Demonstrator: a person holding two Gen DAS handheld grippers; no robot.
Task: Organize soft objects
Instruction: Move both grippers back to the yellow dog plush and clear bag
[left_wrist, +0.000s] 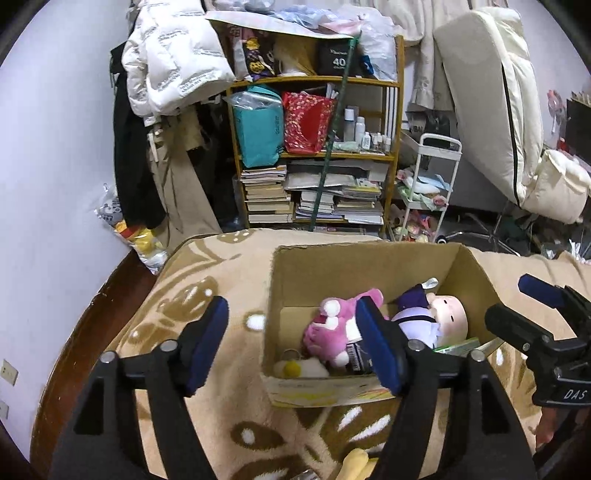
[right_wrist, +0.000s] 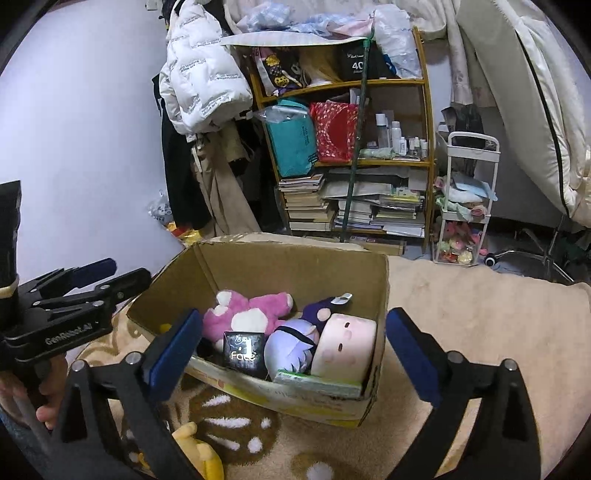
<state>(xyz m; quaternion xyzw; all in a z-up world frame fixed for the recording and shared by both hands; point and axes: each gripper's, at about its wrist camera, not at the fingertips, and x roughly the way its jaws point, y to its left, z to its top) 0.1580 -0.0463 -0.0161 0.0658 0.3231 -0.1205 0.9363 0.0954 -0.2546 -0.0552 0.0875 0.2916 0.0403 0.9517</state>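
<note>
Near the cardboard box of plush toys, left gripper and right gripper both spread wide, empty.

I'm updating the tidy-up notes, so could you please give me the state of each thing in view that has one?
Cardboard box: open, upright on the blanket.
Pink plush: lying in the box.
Purple doll: lying in the box, beside the pink plush.
Yellow plush: outside the box, on the blanket.
Left gripper: open, empty.
Right gripper: open wide, empty.
</note>
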